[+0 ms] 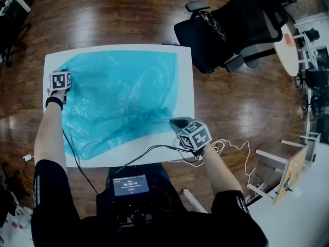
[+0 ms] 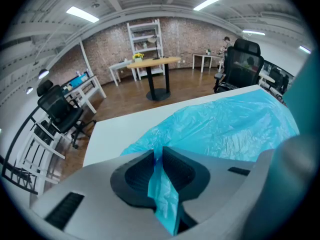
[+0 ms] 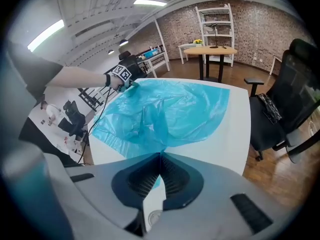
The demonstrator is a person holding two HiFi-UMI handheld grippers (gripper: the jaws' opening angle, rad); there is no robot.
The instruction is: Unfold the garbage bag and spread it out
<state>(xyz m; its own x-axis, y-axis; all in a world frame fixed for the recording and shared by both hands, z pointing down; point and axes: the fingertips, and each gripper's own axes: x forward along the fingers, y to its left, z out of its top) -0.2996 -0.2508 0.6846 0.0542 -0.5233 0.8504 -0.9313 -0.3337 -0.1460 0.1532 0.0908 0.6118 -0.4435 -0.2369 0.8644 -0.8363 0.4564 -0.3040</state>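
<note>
A thin blue garbage bag lies spread and wrinkled over most of the white table. My left gripper is at the bag's far left corner. In the left gripper view the jaws of the left gripper are shut on a strip of blue film, and the rest of the bag stretches away to the right. My right gripper sits at the bag's near right corner. In the right gripper view the right gripper pinches the bag's tip, with the bag fanning out beyond.
A black office chair stands just past the table's far right corner. Cables trail off the table's near right edge by my right wrist. White table shows along the near edge and right side. Wooden floor surrounds the table.
</note>
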